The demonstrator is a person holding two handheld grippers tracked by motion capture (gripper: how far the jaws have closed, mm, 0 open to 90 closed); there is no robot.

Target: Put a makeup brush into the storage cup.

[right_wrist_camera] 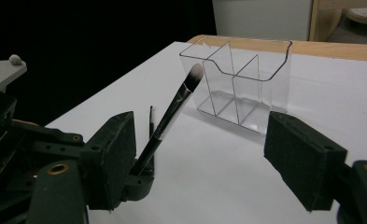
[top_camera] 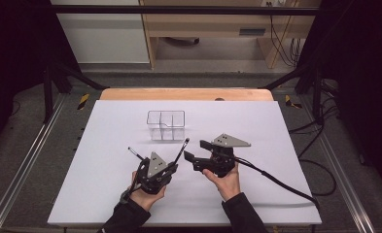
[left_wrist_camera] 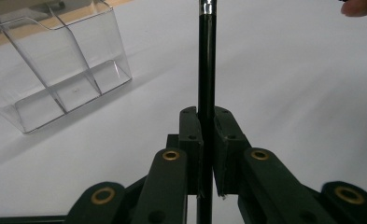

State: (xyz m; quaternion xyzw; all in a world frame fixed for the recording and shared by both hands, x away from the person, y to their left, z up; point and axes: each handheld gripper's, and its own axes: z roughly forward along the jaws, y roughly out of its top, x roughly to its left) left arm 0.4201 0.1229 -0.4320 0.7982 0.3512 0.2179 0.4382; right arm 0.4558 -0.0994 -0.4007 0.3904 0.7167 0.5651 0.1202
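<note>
A makeup brush (top_camera: 180, 153) with a black handle and a pale tip is clamped in my left gripper (top_camera: 171, 167), which is shut on its handle. It points up and away toward a clear divided organizer (top_camera: 165, 124). In the left gripper view the handle (left_wrist_camera: 206, 60) rises straight out of the closed jaws of the left gripper (left_wrist_camera: 206, 114), with the organizer (left_wrist_camera: 55, 79) at the upper left. My right gripper (top_camera: 197, 150) stands open just right of the brush. In its own view the right gripper (right_wrist_camera: 204, 158) faces the organizer (right_wrist_camera: 239, 84), and the brush (right_wrist_camera: 172, 112) leans near its left jaw, untouched.
A white sheet (top_camera: 106, 194) covers the table, with a wooden edge (top_camera: 186, 93) at the back. A thin dark stick (top_camera: 135, 154) shows just left of the left gripper. The right gripper's cable (top_camera: 276, 180) trails off to the front right.
</note>
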